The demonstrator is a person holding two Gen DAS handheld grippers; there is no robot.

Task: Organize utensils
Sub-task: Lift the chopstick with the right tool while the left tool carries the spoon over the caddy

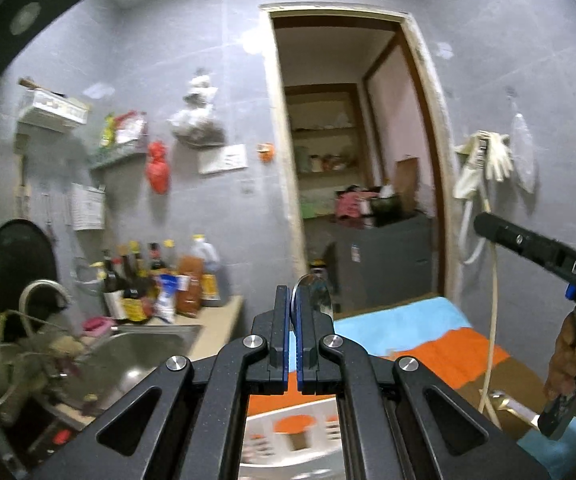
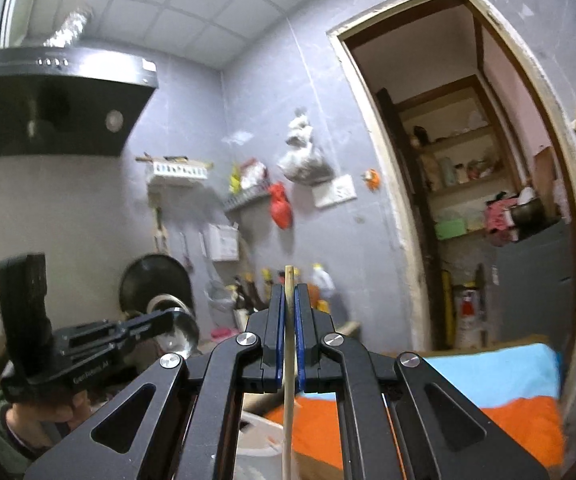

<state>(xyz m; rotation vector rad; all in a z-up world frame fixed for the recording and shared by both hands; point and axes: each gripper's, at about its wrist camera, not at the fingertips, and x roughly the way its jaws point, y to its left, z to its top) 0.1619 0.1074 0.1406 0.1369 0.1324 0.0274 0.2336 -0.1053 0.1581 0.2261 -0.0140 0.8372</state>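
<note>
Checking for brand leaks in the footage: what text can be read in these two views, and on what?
"DAS" on the right gripper, seen from the left wrist.
White lettering on the left gripper, seen from the right wrist: blurred, starts like "Gen", rest unreadable.
Labels on the bottles by the sink: too blurred to read.
White wall plate: unreadable.

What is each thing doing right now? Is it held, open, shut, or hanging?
Left gripper: shut on the metal spoon.
Metal spoon: held, bowl sticking up past the fingers.
Right gripper: shut on the wooden chopstick.
Wooden chopstick: held upright between the pads.
Doorway: open.
Red bag: hanging on the wall.
Rubber gloves: hanging by the doorway.
</note>
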